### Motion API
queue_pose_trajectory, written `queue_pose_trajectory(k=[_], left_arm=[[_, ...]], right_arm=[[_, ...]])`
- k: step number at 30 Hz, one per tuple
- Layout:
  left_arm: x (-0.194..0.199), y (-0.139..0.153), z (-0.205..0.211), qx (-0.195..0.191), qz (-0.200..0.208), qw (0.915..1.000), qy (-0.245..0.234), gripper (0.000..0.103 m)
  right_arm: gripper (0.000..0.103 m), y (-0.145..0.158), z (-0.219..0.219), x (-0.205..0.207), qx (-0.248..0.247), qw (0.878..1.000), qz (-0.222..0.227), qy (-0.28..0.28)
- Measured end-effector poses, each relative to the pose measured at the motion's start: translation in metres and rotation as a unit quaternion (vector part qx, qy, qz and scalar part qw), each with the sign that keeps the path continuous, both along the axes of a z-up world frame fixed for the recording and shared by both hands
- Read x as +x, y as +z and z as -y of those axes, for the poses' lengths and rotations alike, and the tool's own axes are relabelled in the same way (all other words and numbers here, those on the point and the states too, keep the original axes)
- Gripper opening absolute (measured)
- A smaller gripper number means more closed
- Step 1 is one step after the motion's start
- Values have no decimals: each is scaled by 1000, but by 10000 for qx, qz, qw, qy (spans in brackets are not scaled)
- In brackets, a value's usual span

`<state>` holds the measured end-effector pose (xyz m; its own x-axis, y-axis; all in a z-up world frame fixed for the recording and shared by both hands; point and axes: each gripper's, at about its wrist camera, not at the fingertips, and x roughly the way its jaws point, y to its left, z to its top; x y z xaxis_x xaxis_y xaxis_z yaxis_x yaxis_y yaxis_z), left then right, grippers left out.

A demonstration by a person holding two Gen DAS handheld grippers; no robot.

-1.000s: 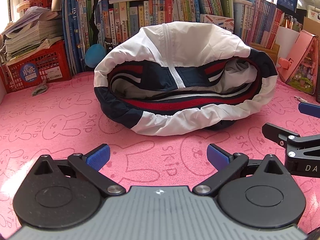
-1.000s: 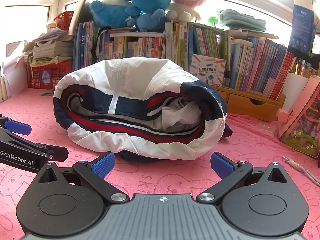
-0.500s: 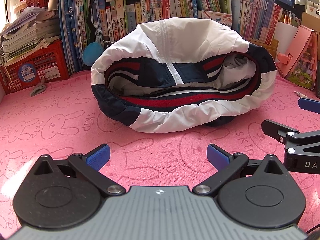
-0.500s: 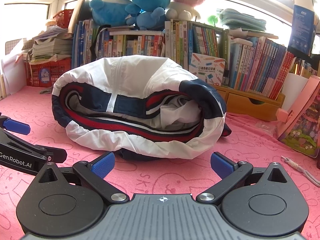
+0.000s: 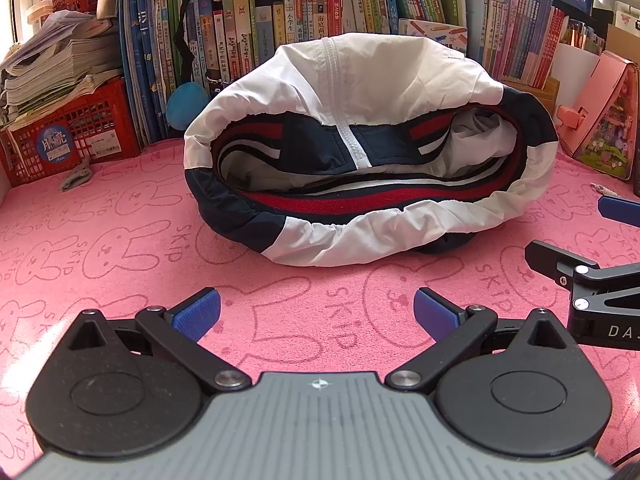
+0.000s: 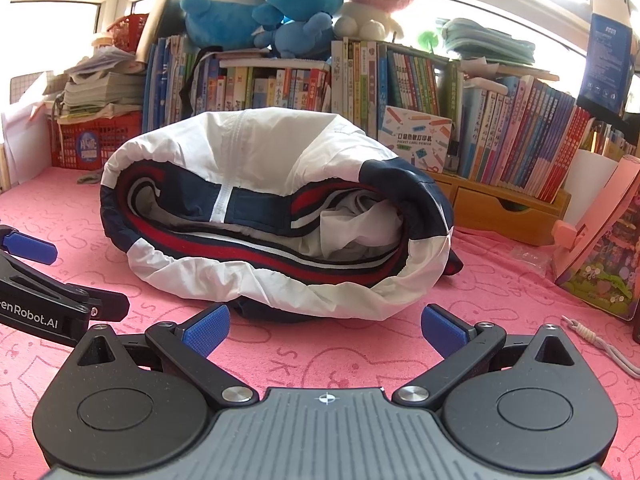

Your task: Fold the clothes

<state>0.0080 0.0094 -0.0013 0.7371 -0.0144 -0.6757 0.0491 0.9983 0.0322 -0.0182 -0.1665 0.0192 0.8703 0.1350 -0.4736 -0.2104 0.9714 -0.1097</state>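
A white, navy and red jacket (image 5: pixel 368 152) lies bundled on the pink rabbit-print mat (image 5: pixel 120 248), its hem opening turned toward me; the right wrist view shows the same jacket (image 6: pixel 272 208) from the right. My left gripper (image 5: pixel 316 314) hovers open over bare mat, a short way in front of the bundle, holding nothing. My right gripper (image 6: pixel 326 330) is open too, its blue pads (image 6: pixel 206 330) just short of the jacket's front edge. Each gripper shows in the other's view: the right gripper (image 5: pixel 592 264) at the right edge, the left gripper (image 6: pixel 44 276) at the left edge.
Rows of books (image 6: pixel 400 92) with plush toys (image 6: pixel 280 4) on top line the back. A red basket (image 5: pixel 60 140) of papers stands at back left, a pink box (image 5: pixel 600 116) at the right, a wooden drawer unit (image 6: pixel 500 208) behind. A cord (image 6: pixel 600 348) lies on the mat.
Both grippers have drawn back slightly and lowered their view; the jacket sits a little farther away. Both stay open, and the bundle has not moved.
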Motion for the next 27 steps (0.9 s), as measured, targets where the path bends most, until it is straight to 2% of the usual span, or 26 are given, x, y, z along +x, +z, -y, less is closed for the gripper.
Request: queue_pose_trajectory(k=[3,7,11,14,18,21,24,27], left_arm=[[6,1,-2,-11,-22,10000,-71,103],[27,12,-14,49,257,9997,-34,103],[59,12,-22,145,402,9989,190,103],[78,1,-22,112,370,9989,258,103],[91,-7,-24,109,618,9976,307,103],[107,-9,-29,361,661,9953,611,103],[117,-6,-39,410,775,9934,739,103],[116,3,-52,619,936,9877,1086,103]], right_arm=[[103,0,-2,6,-170,9996,195,100],[103,2,-5,33,-799,9929,880,31],[103,-5,-17,69,-1235,9864,1077,-118],[102,-10,-27,96,-1557,9800,1218,-229],[95,-17,-39,133,-1983,9693,1403,-376],[69,1,-15,120,-1594,9745,1501,-499],[69,19,10,106,-1191,9780,1595,-620],[69,37,35,92,-786,9798,1686,-741]])
